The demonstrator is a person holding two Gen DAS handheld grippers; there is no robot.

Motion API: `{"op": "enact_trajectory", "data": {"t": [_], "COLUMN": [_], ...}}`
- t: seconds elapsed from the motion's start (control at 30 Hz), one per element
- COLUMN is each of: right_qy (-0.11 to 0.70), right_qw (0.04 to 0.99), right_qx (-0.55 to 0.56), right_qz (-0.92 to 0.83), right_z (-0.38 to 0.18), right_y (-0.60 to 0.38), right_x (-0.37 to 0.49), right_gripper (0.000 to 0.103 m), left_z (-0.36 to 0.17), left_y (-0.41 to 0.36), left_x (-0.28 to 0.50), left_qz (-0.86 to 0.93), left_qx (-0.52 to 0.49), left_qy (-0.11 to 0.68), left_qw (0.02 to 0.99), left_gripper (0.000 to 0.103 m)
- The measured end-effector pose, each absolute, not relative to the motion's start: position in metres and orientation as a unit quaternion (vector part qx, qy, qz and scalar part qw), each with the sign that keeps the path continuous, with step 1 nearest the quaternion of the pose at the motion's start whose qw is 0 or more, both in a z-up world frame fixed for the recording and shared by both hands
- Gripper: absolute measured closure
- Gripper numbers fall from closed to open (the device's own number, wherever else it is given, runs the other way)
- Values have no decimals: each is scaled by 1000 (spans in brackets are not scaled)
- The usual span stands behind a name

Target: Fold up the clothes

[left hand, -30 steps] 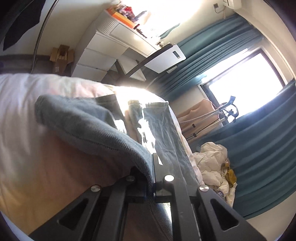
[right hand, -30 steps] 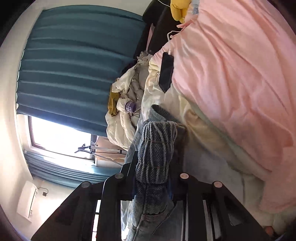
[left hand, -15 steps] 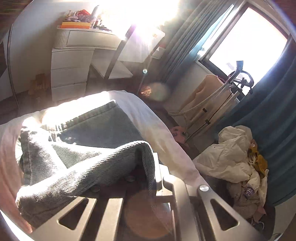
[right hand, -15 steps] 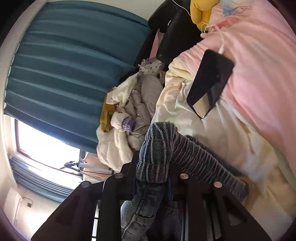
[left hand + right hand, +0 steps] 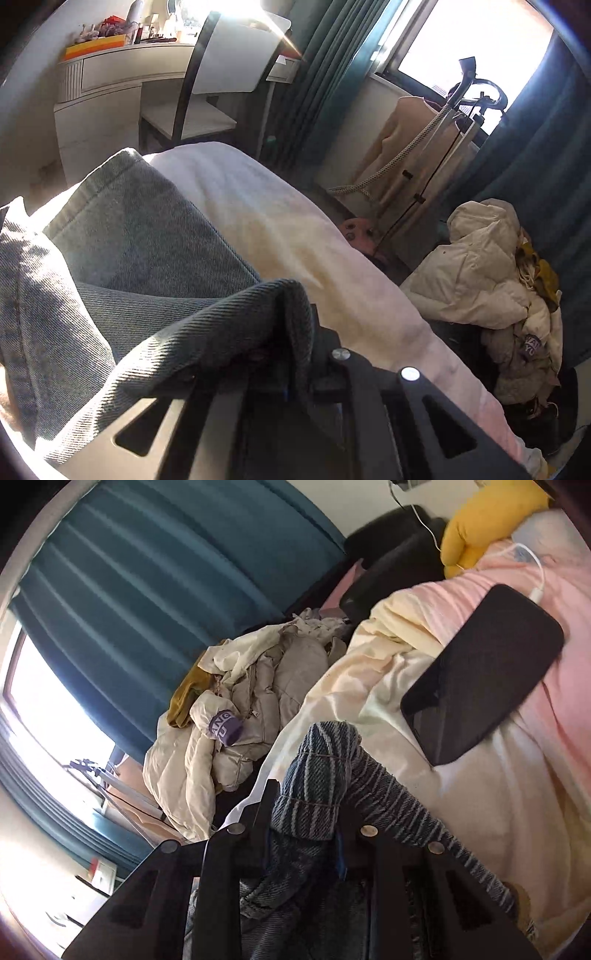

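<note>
My left gripper is matte black, its two flat arms cut through with triangular openings, and round silver screw heads sit along its front edge. My right gripper is built the same: black plates, triangular cut-outs, pale round screw heads near the finger roots. A thin blue strip shows on the inner face of each.

Bed: pink and cream bedding.
Jeans: spread near its foot corner.
Phone: face up, cable plugged in.
</note>
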State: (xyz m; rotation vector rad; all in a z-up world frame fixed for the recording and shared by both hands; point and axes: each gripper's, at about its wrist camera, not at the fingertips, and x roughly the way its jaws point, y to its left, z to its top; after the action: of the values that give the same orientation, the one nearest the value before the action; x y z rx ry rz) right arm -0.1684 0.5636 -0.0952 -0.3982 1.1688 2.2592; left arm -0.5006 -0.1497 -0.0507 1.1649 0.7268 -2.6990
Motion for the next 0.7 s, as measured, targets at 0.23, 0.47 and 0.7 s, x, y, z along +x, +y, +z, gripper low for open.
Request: {"op": "enact_trajectory", "data": {"t": [0.23,0.47,0.7], "right_qy": [417,428,540], "right_qw": [252,231,234], "right_qx": [-159,-184,-235], "right_qz": [859,854,774], "right_z": [-81,-57,-73], "right_y": [558,543,549], "right_x": [-154,-114,-61], "right_gripper": [63,30,27], "left_z": [-18,-51,-94], "left_y": [-174,-198,-190], "left_x": [-442,-373,-336], "left_qz": [-886,-819,-763], "left_qx": [364,410,449], "left_qy": [287,401,465], "left_qw": [-1,-3,17], "left_gripper": [45,42,42]}}
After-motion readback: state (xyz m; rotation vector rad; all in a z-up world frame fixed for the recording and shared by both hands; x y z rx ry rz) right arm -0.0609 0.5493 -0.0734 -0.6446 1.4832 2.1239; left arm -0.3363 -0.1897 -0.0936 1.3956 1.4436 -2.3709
